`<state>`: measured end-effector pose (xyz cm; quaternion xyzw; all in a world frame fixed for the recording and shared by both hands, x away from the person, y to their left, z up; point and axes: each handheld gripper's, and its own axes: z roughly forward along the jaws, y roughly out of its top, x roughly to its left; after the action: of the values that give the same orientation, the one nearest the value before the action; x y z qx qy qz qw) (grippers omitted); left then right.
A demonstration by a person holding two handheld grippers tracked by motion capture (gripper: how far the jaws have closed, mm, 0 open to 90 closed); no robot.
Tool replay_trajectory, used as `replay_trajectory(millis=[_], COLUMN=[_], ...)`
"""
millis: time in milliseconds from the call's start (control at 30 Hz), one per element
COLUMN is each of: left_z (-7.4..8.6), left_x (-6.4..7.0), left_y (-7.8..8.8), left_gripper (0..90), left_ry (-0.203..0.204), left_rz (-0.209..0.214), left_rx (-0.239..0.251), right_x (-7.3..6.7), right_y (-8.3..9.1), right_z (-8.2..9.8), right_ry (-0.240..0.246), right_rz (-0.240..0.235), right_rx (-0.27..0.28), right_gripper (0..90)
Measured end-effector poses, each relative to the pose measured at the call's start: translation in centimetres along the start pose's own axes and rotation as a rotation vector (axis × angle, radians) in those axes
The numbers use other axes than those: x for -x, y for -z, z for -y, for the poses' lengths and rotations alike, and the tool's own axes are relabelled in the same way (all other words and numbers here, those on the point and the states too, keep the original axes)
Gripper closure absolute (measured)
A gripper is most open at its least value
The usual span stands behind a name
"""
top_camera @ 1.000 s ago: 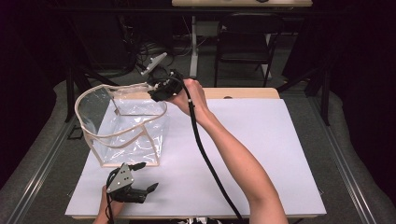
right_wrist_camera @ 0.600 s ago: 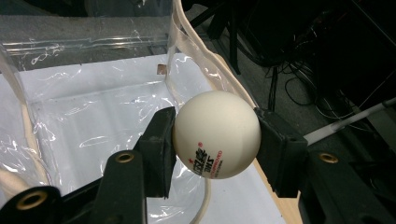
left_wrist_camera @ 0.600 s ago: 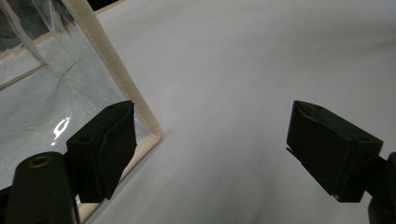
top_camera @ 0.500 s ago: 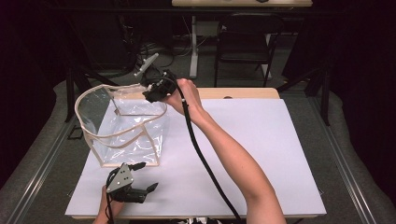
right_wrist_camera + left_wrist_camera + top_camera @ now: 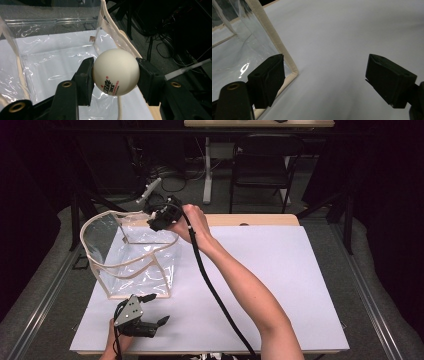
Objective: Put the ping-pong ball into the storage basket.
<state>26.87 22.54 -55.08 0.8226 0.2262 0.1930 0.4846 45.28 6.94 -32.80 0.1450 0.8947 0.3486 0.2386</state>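
In the high view, a clear plastic bag [image 5: 131, 255] with cream-coloured trim stands open on the left half of the white table [image 5: 280, 285]. The right gripper [image 5: 159, 215] is held at the far right edge of the bag's mouth, above the rim, with the person's arm stretching across the table to it. What it holds is too small to make out from here. The left gripper [image 5: 151, 309] rests at the near left of the table, just in front of the bag's near edge, its jaws spread and holding nothing.

In the left gripper view, the two black jaws stand wide apart with bare white table between them. The bag's trimmed bottom corner [image 5: 292, 72] lies just beside the left jaw, apart from it as far as can be told.

In the right gripper view, the jaws are clamped on a white table-tennis ball [image 5: 115, 72] with red and black print, one jaw pressing each side. The ball hangs over the bag's opening, with the clear floor of the bag [image 5: 57, 65] below and beyond it and a trim strip [image 5: 110, 27] rising just behind it.

By these pictures the ball is picked up and carried to the bag, which looks empty. What remains is lowering or releasing it so that it lands inside.
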Motion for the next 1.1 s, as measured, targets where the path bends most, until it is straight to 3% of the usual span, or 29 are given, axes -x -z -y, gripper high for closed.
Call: replay_trajectory(millis=[633, 1100], left_z=[0.0, 0.0], left_x=[-0.1, -0.1], left_y=[0.1, 0.2], left_gripper=[16.2, 16.2], left_ry=[-0.001, -0.003], left_rz=[0.001, -0.005], left_rx=[-0.003, 0.004], right_x=[-1.2, -2.3], right_y=[-1.3, -2.8], right_z=[-1.2, -1.5], right_ry=[0.03, 0.035], right_rz=[-0.03, -0.057], right_rx=[-0.018, -0.065], right_gripper=[51.2, 51.1])
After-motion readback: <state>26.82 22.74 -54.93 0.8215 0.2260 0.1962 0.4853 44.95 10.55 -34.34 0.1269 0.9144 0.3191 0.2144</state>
